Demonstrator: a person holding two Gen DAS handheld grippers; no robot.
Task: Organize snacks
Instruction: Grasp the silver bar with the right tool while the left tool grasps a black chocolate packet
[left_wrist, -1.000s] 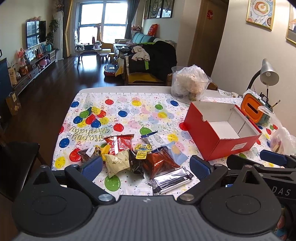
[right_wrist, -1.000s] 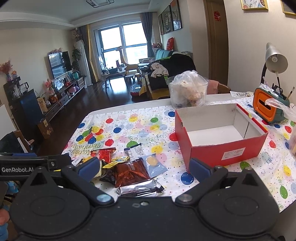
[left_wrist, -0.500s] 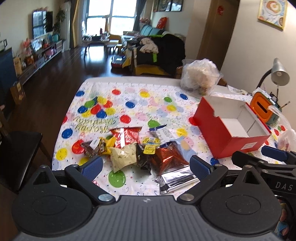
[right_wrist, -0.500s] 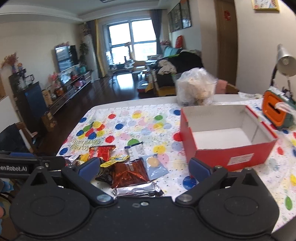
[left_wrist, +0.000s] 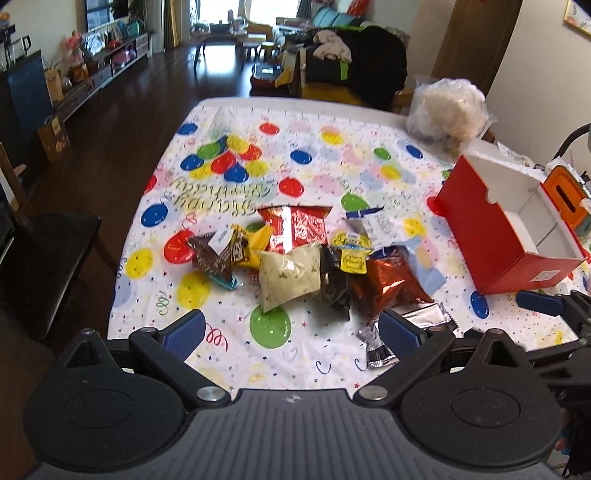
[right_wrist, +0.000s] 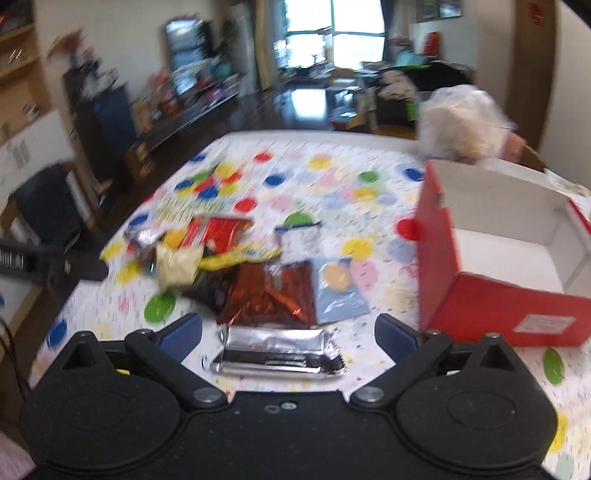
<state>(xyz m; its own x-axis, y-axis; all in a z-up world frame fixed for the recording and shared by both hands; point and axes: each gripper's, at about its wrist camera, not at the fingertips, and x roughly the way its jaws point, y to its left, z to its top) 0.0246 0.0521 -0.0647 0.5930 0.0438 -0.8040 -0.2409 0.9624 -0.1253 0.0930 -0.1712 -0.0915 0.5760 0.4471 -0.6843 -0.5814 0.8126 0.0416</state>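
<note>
Several snack packets lie in a pile on the balloon-print tablecloth (left_wrist: 332, 147): a cream packet (left_wrist: 290, 275), a copper-red foil packet (left_wrist: 388, 282), a red packet (left_wrist: 297, 227), a yellow one (left_wrist: 251, 242) and a silver bar (right_wrist: 280, 350). An open red box (left_wrist: 506, 236) with a white empty inside stands to their right; it also shows in the right wrist view (right_wrist: 506, 258). My left gripper (left_wrist: 291, 332) is open and empty, just short of the pile. My right gripper (right_wrist: 288, 332) is open, with the silver bar lying between its fingers.
A clear bag of food (left_wrist: 448, 107) stands at the table's far right corner. An orange holder (left_wrist: 565, 192) sits behind the box. A dark chair (left_wrist: 44, 258) stands left of the table. The right gripper's arm (left_wrist: 554, 306) reaches in at the right.
Both grippers have moved forward and tilted down toward the snack pile. The right gripper has come over the silver bar. The right wrist view is blurred by motion.
</note>
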